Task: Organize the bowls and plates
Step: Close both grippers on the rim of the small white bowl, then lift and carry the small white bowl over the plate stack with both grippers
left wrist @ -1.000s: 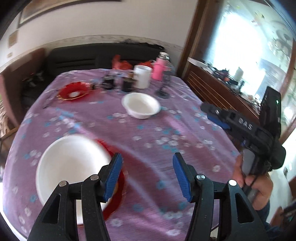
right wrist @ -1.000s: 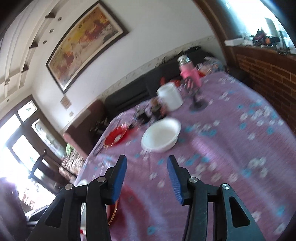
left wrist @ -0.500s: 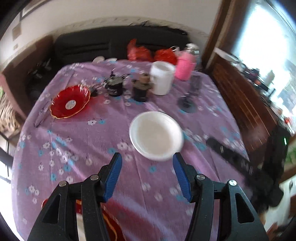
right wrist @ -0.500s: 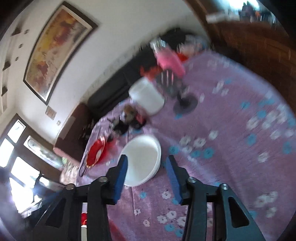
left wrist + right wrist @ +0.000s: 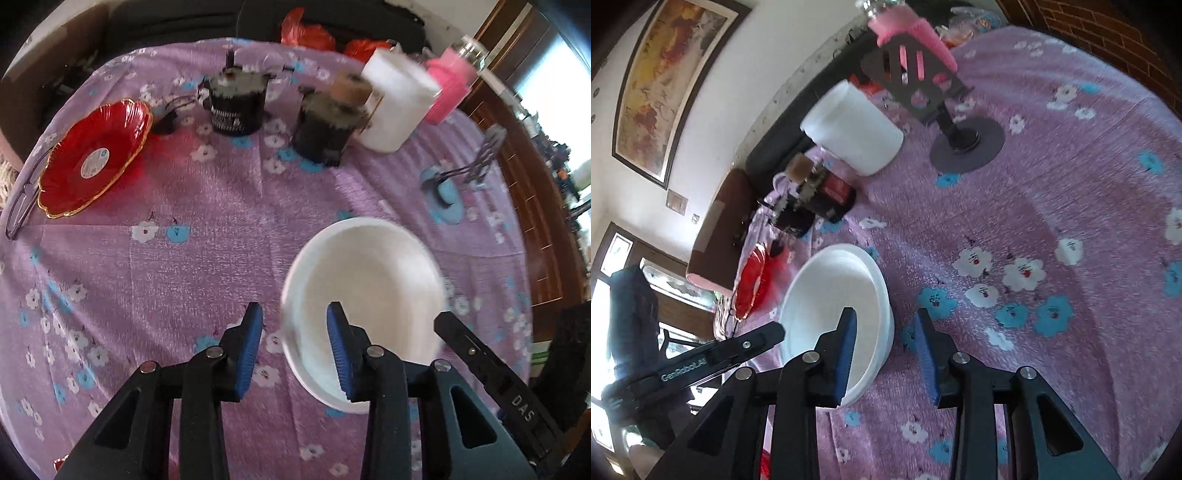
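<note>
While closing over opposite rims of the white bowl [image 5: 364, 295], left gripper [image 5: 293, 354] and right gripper [image 5: 886, 356] each straddling the wall, blue pads apart, not yet pressing; bowl on the table [image 5: 192, 266], red plate [image 5: 92, 158] well beyond it.

White wall [image 5: 768, 62], framed painting [image 5: 661, 85]; dark sofa [image 5: 184, 18] behind table; brick wall [image 5: 1108, 26]; bright window [image 5: 554, 77].

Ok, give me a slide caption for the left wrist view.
Left tool closing astride the near rim of the white bowl on the purple tablecloth, red plate beyond.
</note>
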### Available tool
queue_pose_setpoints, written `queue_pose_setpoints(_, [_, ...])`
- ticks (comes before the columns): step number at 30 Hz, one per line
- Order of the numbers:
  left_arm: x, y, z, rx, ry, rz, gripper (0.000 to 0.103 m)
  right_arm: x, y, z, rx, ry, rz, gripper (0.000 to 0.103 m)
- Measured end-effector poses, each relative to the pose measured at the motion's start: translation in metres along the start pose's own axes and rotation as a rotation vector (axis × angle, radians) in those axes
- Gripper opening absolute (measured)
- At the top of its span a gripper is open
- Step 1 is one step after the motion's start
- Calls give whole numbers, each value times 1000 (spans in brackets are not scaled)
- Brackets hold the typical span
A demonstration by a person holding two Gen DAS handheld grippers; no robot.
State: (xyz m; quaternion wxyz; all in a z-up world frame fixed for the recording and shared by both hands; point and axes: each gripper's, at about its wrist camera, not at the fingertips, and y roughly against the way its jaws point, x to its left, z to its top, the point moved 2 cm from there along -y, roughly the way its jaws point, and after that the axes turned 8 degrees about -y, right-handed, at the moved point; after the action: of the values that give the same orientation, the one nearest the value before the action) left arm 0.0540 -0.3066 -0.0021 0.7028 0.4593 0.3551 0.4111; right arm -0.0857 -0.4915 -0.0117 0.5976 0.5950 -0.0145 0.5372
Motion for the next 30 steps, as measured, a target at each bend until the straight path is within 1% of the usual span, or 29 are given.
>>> queue_pose_setpoints(1, [0, -3, 0, 8, -2, 5, 26, 0, -5, -2, 16, 7, 3, 14])
queue_pose_setpoints(2, [-1, -7, -1, 22, -7, 4, 10, 1, -8, -3, 23, 13, 3, 9])
queue_pose_setpoints(3, [-4, -8, -3, 35, -15, -8, 10, 0, -7, -5, 17, 18, -1, 8])
queue_pose_setpoints(4, [-5, -5, -5, 28, -20, -2, 10, 1, -5, -6, 5, 25, -13, 8])
queue_pose_setpoints(6, [-11, 8, -10, -6, -49, 14, 11, 3, 4, -8, -2, 33, -9, 8])
queue_pose_setpoints(8, [-16, 24, -14, -32, -58, 13, 10, 7, 19, -11, -16, 46, 0, 8])
queue_pose_setpoints(10, [-24, 44, -26, -60, -80, 11, 10, 11, 40, -18, -32, 59, 21, 8])
queue_pose_setpoints(11, [-31, 59, -36, -88, -100, 9, 10, 13, 51, -23, -46, 73, 26, 8])
queue_pose_setpoints(14, [-47, 82, -61, -125, -149, 1, 11, 12, 89, -45, -81, 104, 51, 9])
queue_pose_setpoints(16, [-56, 98, -84, -154, -171, -15, 11, 7, 115, -64, -102, 114, 74, 9])
queue_pose_setpoints(17, [-63, 106, -102, -166, -192, -28, 11, 4, 126, -74, -110, 121, 81, 9])
queue_pose_setpoints(20, [-80, 115, -142, -212, -229, -41, 11, -11, 159, -107, -146, 119, 100, 9])
queue_pose_setpoints(22, [-86, 116, -165, -230, -251, -52, 11, -22, 178, -135, -173, 123, 91, 9])
queue_pose_setpoints(24, [-92, 117, -196, -256, -269, -62, 13, -33, 190, -158, -179, 112, 88, 9])
queue_pose_setpoints(27, [-93, 114, -232, -267, -278, -81, 13, -46, 200, -188, -188, 116, 66, 9])
queue_pose_setpoints(28, [-92, 113, -244, -273, -282, -78, 13, -49, 203, -202, -180, 121, 59, 9])
queue_pose_setpoints(30, [-89, 109, -268, -277, -302, -74, 13, -54, 204, -218, -167, 139, 40, 9])
